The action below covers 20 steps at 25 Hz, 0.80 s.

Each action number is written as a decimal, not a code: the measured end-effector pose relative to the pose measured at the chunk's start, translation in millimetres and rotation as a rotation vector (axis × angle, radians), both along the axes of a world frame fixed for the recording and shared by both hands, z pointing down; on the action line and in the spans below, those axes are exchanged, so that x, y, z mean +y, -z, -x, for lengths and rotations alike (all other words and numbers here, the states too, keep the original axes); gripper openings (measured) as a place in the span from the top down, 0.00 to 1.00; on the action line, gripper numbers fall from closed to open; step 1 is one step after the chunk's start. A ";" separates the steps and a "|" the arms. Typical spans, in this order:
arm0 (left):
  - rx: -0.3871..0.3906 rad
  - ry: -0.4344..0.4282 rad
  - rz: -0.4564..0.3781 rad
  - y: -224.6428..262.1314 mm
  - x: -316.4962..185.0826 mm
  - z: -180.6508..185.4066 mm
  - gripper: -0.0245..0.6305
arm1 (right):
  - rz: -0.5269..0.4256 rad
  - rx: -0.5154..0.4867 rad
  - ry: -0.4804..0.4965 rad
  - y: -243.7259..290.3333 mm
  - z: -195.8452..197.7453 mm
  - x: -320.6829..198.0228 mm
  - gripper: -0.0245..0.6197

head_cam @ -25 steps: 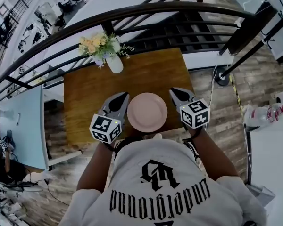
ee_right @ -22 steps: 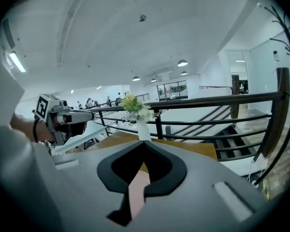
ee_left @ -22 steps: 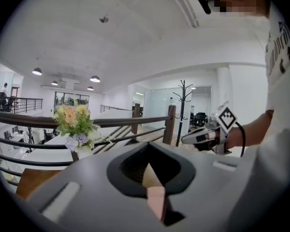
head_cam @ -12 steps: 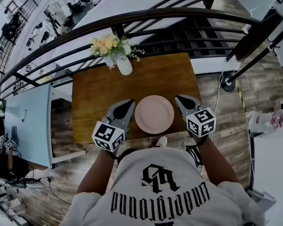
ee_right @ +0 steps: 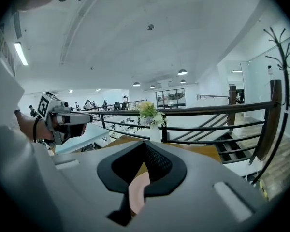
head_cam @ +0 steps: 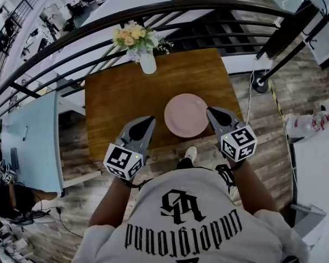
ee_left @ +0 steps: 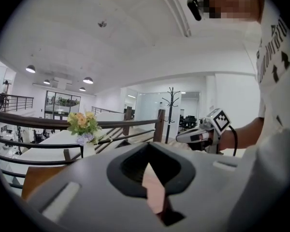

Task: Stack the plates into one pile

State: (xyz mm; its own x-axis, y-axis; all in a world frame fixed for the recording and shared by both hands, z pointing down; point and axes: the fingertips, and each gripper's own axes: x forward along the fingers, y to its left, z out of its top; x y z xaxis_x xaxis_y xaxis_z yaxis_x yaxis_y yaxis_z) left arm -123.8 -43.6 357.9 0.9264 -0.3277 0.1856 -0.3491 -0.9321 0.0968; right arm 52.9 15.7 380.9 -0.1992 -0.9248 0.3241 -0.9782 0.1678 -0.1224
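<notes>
Head view, starting near your white shirt (head_cam: 181, 223): your left gripper (head_cam: 148, 119) and your right gripper (head_cam: 211, 112) reach over the near edge of the brown wooden table (head_cam: 120, 97). Both have their jaws drawn together and hold nothing. Between them lies one round pink plate (head_cam: 186, 115), just beside the right one. Farther away stand one white vase of yellow flowers (head_cam: 147, 63) and the dark metal railing (head_cam: 71, 37). The gripper views show only a pink sliver of this plate. They alone show one black coat stand (ee_left: 171, 111).
</notes>
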 end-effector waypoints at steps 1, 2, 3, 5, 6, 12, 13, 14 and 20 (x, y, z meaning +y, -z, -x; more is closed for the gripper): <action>0.006 -0.003 -0.003 3.0 6.6 12.8 0.89 | -0.008 0.005 -0.005 3.1 11.8 6.7 0.96; 0.011 -0.008 -0.006 5.4 13.8 25.5 0.89 | -0.015 0.008 -0.010 5.5 23.5 14.2 0.96; 0.013 -0.013 -0.008 6.5 21.2 38.2 0.89 | -0.021 0.012 -0.016 6.9 35.2 22.3 0.96; 0.014 -0.025 -0.012 6.1 35.4 64.5 0.89 | -0.031 0.023 -0.025 7.3 59.6 37.7 0.96; 0.014 -0.030 -0.015 6.2 42.4 78.5 0.89 | -0.036 0.031 -0.028 7.3 72.1 45.0 0.96; 0.034 -0.050 -0.035 14.8 81.8 152.9 0.89 | -0.048 0.061 -0.065 11.1 136.3 93.7 0.96; 0.038 -0.048 -0.029 13.8 85.9 163.1 0.89 | -0.046 0.059 -0.071 10.4 145.2 100.1 0.96; 0.042 -0.044 -0.024 13.2 89.5 172.6 0.89 | -0.044 0.058 -0.076 9.8 154.1 106.2 0.96; 0.066 -0.054 -0.027 20.2 109.0 196.2 0.89 | -0.078 0.074 -0.091 25.6 184.4 130.3 0.96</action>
State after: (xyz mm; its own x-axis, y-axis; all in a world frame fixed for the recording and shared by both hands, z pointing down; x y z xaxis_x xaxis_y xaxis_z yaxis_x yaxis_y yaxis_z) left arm -320.0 65.4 337.8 0.9526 -0.2814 0.1154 -0.2924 -0.9518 0.0928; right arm -131.5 146.0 355.4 -0.0915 -0.9610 0.2610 -0.9957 0.0840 -0.0398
